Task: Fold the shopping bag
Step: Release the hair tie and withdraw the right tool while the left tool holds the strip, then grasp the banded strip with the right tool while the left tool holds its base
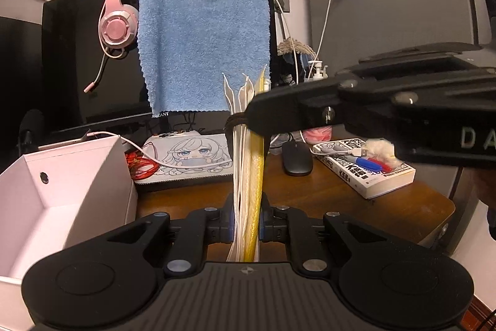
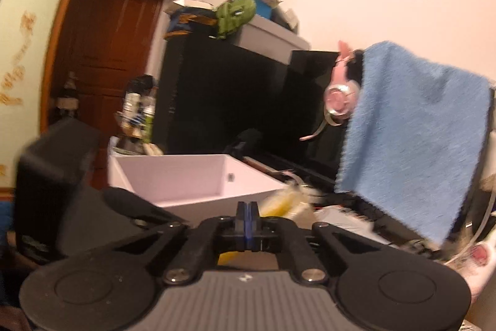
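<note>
In the left wrist view, a flattened white and yellow shopping bag (image 1: 248, 163) stands edge-on and upright. My left gripper (image 1: 247, 207) is shut on its lower part. My right gripper (image 1: 252, 117) reaches in from the right at mid-height, its tip against the bag where a brown cord handle (image 1: 234, 120) sticks out. In the blurred right wrist view, my right gripper (image 2: 247, 208) has its pads pressed together. The yellow and white bag (image 2: 288, 202) shows just beyond and under them. The cord itself is hidden there.
An open white box (image 1: 62, 191) sits at the left of the wooden desk (image 1: 310, 200). A blue towel (image 1: 201, 36) and a pink headset (image 1: 117, 27) hang on the monitor. A mouse (image 1: 297, 158), a book (image 1: 365, 172) and cables lie behind the bag.
</note>
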Demonstrator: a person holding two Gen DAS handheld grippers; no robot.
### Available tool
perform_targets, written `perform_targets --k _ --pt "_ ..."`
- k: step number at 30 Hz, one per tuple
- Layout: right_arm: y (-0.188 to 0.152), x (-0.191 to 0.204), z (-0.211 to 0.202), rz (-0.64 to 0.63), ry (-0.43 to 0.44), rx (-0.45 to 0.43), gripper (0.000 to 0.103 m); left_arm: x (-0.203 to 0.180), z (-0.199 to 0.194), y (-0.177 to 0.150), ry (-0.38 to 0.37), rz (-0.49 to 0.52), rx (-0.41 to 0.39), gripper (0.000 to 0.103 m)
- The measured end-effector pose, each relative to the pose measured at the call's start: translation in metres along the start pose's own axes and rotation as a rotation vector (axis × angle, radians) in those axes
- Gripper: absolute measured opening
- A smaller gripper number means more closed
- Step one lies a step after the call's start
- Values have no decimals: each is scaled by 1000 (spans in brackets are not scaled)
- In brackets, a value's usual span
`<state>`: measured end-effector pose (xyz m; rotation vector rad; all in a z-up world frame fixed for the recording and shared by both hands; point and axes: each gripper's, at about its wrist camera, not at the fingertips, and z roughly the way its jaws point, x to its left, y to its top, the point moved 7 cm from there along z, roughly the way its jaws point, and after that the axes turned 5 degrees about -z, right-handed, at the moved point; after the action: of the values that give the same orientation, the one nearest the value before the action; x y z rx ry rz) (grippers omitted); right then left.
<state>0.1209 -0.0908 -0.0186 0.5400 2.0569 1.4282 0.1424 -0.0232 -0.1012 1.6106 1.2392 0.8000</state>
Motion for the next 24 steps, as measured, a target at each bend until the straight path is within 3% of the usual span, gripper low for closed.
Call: perform_targets --k 6,10,11,16,18,24 --pt "1 -7 -2 10 -48 -8 0 -1 1 -2 -12 -7 5 12" --pt "-1 -13 -4 21 -72 -13 22 1 1 -2 -19 -16 5 12" --pt "-2 -14 -4 24 -71 -11 24 1 1 -2 -18 -16 5 12" --pt "-8 -12 6 -14 -52 29 22 1 0 -1 -25 -17 2 12" --pt "-11 -10 9 -19 -41 39 12 2 1 -2 -23 -20 4 12" --pt "-16 -5 15 14 41 66 5 8 1 -3 -18 -36 8 12"
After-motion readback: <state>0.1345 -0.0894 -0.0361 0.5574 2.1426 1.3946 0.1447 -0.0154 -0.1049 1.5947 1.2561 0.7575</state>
